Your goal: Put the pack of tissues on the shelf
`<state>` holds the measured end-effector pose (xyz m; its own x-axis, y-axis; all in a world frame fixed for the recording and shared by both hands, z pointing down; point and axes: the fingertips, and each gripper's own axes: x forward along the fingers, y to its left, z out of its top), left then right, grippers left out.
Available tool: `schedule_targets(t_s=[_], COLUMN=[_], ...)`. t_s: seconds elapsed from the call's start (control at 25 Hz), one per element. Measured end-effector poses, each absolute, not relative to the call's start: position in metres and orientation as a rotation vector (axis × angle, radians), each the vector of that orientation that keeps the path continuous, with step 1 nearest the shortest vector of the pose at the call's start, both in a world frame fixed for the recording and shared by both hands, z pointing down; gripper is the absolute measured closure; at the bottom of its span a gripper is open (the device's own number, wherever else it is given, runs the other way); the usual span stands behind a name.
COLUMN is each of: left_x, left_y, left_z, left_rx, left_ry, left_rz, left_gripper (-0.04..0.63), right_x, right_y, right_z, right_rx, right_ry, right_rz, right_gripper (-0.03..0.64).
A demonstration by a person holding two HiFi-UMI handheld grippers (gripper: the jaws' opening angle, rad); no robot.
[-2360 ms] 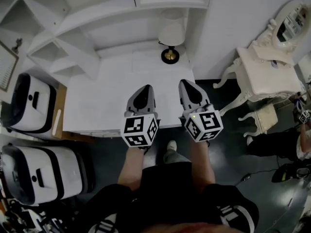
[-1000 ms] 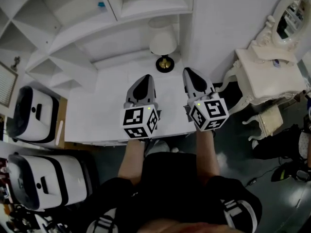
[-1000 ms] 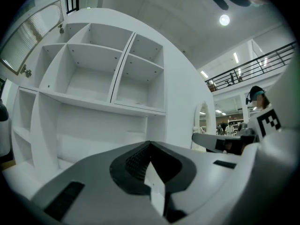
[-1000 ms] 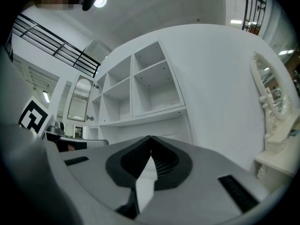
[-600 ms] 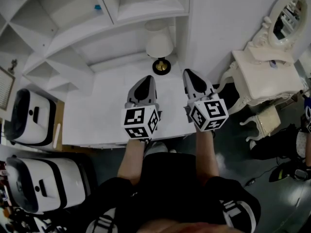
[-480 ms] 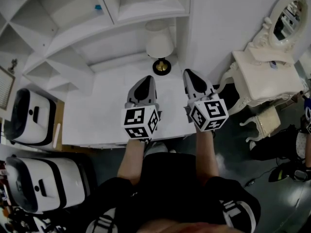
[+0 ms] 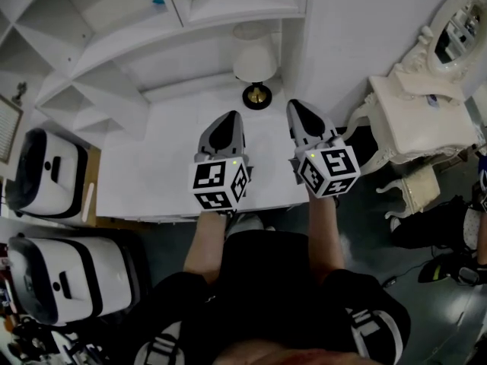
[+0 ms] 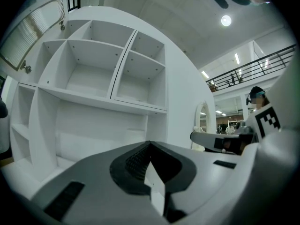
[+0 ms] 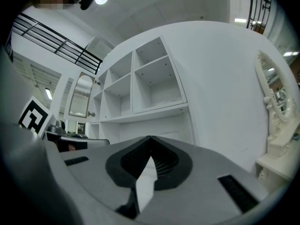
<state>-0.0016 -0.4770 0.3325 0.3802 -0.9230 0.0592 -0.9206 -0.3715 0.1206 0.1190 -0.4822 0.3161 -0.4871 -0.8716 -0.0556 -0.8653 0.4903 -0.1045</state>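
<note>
Looking steeply down, the head view shows a person's two forearms held out over a white surface (image 7: 152, 166), one tool in each hand. The left tool (image 7: 230, 117) and right tool (image 7: 294, 106) sit side by side, apart, both pointing toward a white shelf (image 7: 114, 44) against the wall. Each gripper view shows its jaws closed tip to tip with nothing between them: left tool (image 8: 150, 143), right tool (image 9: 151, 138). A lamp (image 7: 255, 59) with a white shade and dark round base stands at the back of the surface, just ahead of the tools. A small blue item (image 7: 157, 0) lies in an upper shelf compartment; whether it is the tissues cannot be told. To the right stands an ornate white dressing table (image 7: 418, 112) with an oval mirror (image 7: 460, 25).
</note>
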Motion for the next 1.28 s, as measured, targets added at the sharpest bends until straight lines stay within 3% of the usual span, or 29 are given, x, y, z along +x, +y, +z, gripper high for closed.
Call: schedule_targets(t_s=[1.28], left_x=[-0.007], left_y=[-0.477], left_z=[0.359], left_rx=[2.469], left_ry=[-1.635], left_rz=[0.071], left_gripper=[0.584], right_x=[0.093], right_y=[-0.486], right_z=[0.320], right_rx=[-1.423], right_ry=[2.740], right_rz=[-0.078], right_gripper=[0.597])
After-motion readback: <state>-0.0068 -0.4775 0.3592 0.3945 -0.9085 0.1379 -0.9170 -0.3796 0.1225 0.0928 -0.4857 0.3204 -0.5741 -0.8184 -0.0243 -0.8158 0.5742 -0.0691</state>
